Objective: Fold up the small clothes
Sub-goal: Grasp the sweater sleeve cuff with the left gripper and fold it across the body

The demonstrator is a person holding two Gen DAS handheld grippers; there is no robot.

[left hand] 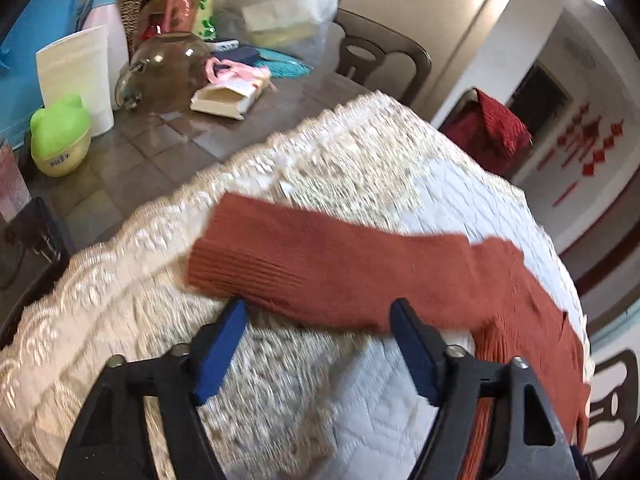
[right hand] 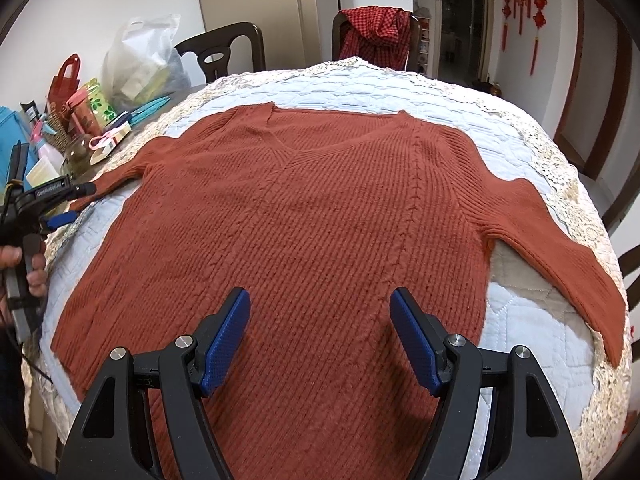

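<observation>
Rust-red knit sweater [right hand: 304, 216] spread flat, front up, V-neck away from the right wrist camera, on white quilted cloth [right hand: 460, 112] over table [left hand: 132, 152]. Both sleeves out sideways. Right gripper [right hand: 320, 320] above lower body, jaws spread wide, nothing between pads. Left gripper [left hand: 318, 328] just short of left sleeve [left hand: 320, 260], jaws released, empty. Clutter beyond: glass jar [left hand: 168, 68], green container [left hand: 60, 136], plastic bag [right hand: 140, 60].

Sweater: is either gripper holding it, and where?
Nothing is held. The left gripper stands open near the sweater's sleeve cuff; the right gripper hovers open.
</observation>
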